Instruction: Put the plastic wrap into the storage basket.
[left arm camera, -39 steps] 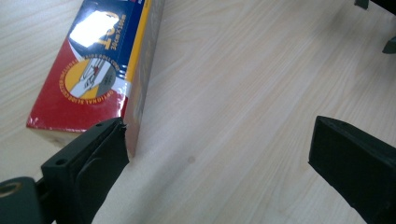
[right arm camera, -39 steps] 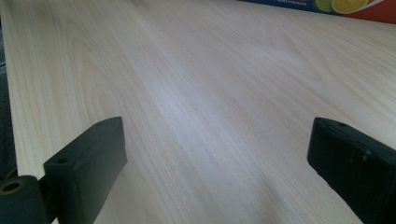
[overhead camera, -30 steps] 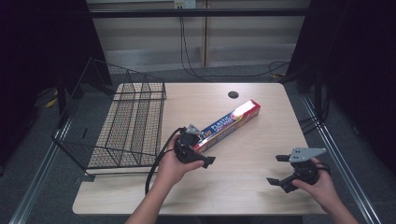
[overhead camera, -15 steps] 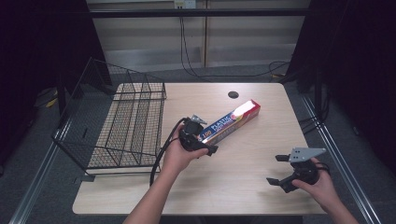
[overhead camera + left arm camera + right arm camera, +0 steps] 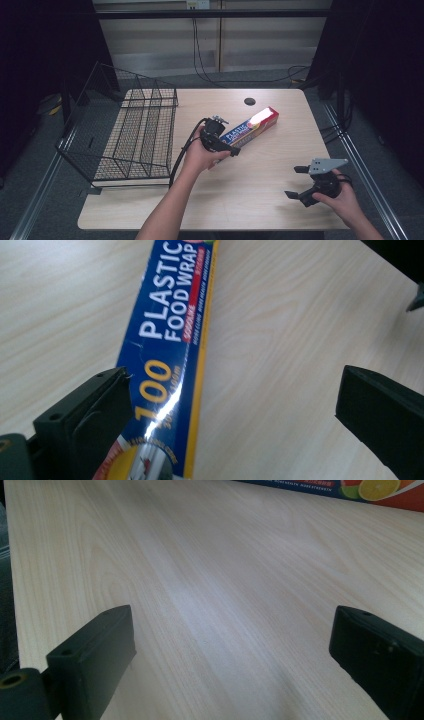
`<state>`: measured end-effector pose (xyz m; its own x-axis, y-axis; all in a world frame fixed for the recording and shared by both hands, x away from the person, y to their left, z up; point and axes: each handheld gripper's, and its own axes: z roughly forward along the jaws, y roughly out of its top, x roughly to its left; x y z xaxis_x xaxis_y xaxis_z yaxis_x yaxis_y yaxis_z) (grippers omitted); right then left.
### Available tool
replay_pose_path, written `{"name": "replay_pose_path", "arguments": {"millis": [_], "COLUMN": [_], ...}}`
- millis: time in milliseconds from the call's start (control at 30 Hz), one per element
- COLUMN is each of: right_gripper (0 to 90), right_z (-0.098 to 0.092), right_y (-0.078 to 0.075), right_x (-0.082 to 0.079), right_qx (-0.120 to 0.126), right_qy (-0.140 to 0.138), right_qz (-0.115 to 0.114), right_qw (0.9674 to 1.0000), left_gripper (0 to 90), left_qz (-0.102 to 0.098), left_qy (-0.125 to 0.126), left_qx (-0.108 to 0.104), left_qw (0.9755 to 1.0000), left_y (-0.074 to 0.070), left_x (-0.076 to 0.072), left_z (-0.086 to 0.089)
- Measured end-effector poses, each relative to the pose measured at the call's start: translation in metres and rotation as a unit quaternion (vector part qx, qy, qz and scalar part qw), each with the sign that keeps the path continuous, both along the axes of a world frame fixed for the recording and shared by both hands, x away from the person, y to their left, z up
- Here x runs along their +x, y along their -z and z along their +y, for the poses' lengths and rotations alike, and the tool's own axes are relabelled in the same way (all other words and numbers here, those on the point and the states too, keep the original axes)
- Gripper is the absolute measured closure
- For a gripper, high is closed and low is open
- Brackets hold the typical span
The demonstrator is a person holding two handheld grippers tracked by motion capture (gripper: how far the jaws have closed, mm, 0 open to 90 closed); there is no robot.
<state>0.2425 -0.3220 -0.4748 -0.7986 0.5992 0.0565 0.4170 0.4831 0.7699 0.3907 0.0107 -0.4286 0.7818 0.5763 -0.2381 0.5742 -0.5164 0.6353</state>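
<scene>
On the pale wooden worktop (image 5: 260,190), the black wire rack (image 5: 135,135) sits at the left; the long blue plastic food wrap box (image 5: 252,127) lies diagonally mid-worktop, right of the rack, behind both tongs
</scene>
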Motion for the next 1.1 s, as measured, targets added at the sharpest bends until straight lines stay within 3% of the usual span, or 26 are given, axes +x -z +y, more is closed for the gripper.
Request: {"name": "replay_pose_path", "arguments": {"millis": [100,133,233,467,600,833,1100], "right_gripper": [4.3,4.3,4.3,4.3,4.3,4.3,4.3], "right_z": [0.000,0.000,0.000,-0.001,-0.001,0.000,0.000], "right_y": [0.000,0.000,0.000,0.000,0.000,0.001,0.001], "right_x": [0.000,0.000,0.001,0.001,0.002,0.002,0.002], "right_qx": [0.001,0.000,0.001,0.002,0.002,-0.001,-0.002], "right_qy": [-0.001,0.000,-0.003,-0.001,-0.004,-0.006,-0.007], "right_qz": [0.000,0.001,0.001,0.000,0.002,0.002,0.003], "right_qw": [1.0000,1.0000,1.0000,1.0000,1.0000,1.0000,1.0000], "left_gripper": [1.9,2.6,4.8,8.1,10.1,18.0,25.5], "left_qz": [0.004,-0.001,-0.005,0.005,-0.003,0.000,-0.018], "left_qy": [-0.011,-0.005,-0.010,-0.022,-0.014,-0.017,-0.016], "left_qx": [-0.009,0.001,0.001,0.007,0.037,0.046,0.062], "left_qw": [0.9999,1.0000,0.9999,0.9997,0.9992,0.9988,0.9978], "left_y": [0.001,0.001,0.003,0.012,0.013,0.011,0.011], "left_x": [0.005,0.007,0.010,0.017,0.020,0.023,0.025], "left_z": [-0.002,-0.002,-0.005,-0.011,-0.015,-0.022,-0.026]}}
